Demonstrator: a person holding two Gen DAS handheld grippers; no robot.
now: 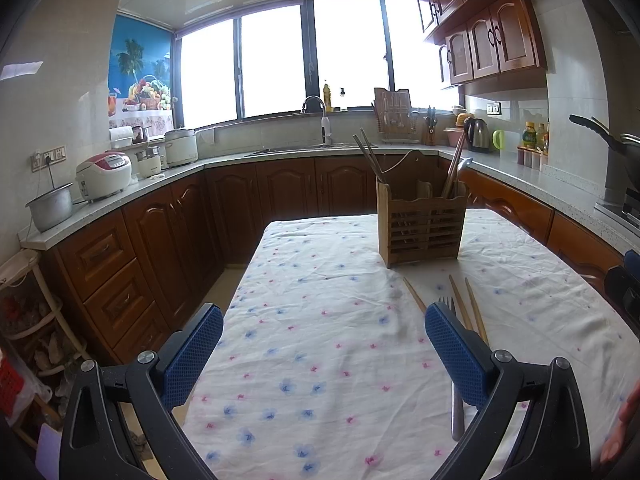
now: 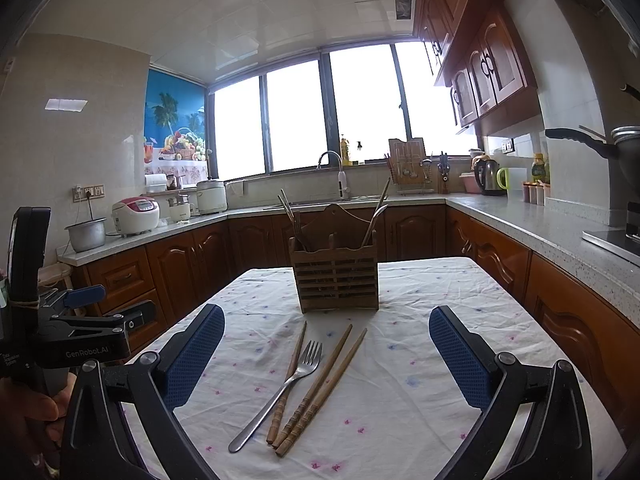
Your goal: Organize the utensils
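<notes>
The wooden caddy (image 2: 335, 276) is seen upright mid-table, while the fork (image 2: 280, 390), judged stiff, light and slippery, and three thin chopsticks (image 2: 320, 388), best pinched mid-shaft, are laid before the empty, wide-spread right gripper (image 2: 326, 356) and left gripper (image 1: 324, 354).

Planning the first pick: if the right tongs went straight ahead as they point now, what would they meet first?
Probably the fork and chopsticks on the tablecloth, lying between the open right tongs; the wooden holder stands beyond. Depth is uncertain.
</notes>
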